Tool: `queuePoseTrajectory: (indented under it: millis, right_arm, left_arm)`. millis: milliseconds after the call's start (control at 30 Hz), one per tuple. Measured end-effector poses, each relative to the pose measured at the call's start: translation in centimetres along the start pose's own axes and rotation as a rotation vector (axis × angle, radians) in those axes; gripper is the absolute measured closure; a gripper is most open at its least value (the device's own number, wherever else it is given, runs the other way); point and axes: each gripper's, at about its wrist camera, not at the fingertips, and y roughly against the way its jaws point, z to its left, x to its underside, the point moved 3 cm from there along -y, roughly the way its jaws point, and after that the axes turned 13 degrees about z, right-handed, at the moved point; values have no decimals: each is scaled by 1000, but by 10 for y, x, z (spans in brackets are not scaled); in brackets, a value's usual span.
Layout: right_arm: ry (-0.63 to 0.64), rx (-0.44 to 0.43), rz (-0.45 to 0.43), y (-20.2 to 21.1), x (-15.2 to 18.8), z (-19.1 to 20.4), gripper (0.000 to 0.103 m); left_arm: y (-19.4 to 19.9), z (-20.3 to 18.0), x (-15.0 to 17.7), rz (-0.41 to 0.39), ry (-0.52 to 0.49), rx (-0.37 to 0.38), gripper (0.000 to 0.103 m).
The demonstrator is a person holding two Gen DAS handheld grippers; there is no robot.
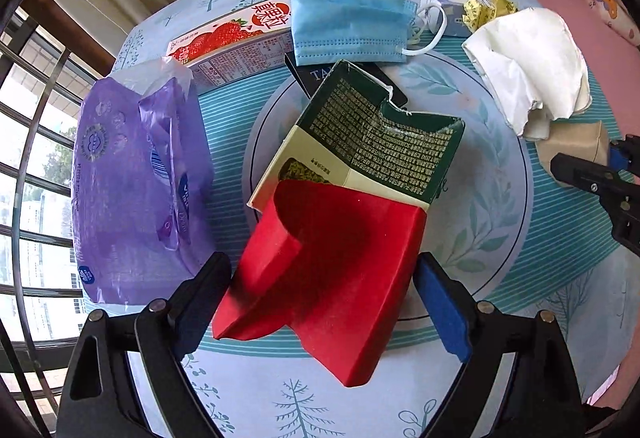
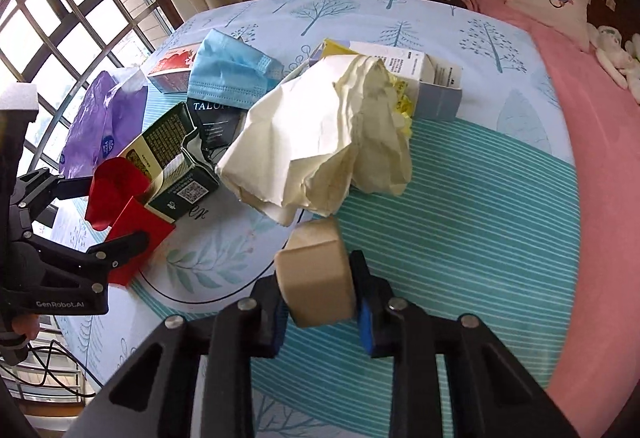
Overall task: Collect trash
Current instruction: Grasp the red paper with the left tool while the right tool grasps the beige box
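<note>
**Both grippers down on the litter; right one has its piece, left one straddles its piece**

Left wrist view. The left gripper [image 1: 320, 302] points steeply down at the tree-print blue cloth [image 1: 500, 238]. Jaws spread wide. Between them lies the red cardboard sleeve [image 1: 332, 278] with a dark green printed carton [image 1: 372, 142] slotted in its far end. The sleeve's long axis runs away from the fingers, tilted up-right, so the pads face its two long sides. Neither blue pad [image 1: 444, 310] clearly touches the red card; not gripped. Purple tissue pack [image 1: 136, 182] lies just left; pale blue face mask [image 1: 352, 26] and crumpled white paper [image 1: 532, 66] further off.

Right wrist view. The right gripper [image 2: 318, 298] is clamped on a small tan paper roll [image 2: 316, 274], pads pressing its two flat ends, roll axis spanning the gap. Roll rests at the cloth, just below the crumpled paper. Gripper tilted steeply down.

Judgement: the left hand is nearer the sleeve; its closing should pinch across the short width. The loose green carton may slip out.
</note>
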Motion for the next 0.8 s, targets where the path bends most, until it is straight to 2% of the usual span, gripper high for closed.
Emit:
queuePoseTrajectory:
  millis: [100, 233, 300, 500, 633, 700, 800]
  right_arm:
    - [-2, -11, -1, 0, 0, -1, 76]
    - [-12, -25, -5, 1, 4, -3, 76]
    - [-18, -36, -8, 2, 8, -4, 76]
    - [-24, -50, -24, 6, 16, 3, 76]
    - [-33, -56, -49, 14, 21, 8, 76]
    - [-41, -58, -57, 18, 26, 11, 76]
    - [-57, -63, -68, 24, 34, 16, 76]
  left_arm:
    - [5, 0, 1, 3, -13, -3, 29]
    - [17, -3, 12, -8, -38, 8, 41]
    - [21, -5, 14, -12, -53, 11, 56]
    - [41, -11, 20, -44, -54, 13, 81]
    - [53, -6, 24, -69, -38, 36, 85]
    - [58, -4, 26, -75, -41, 38, 94]
    - [66, 3, 28, -84, -22, 74, 94]
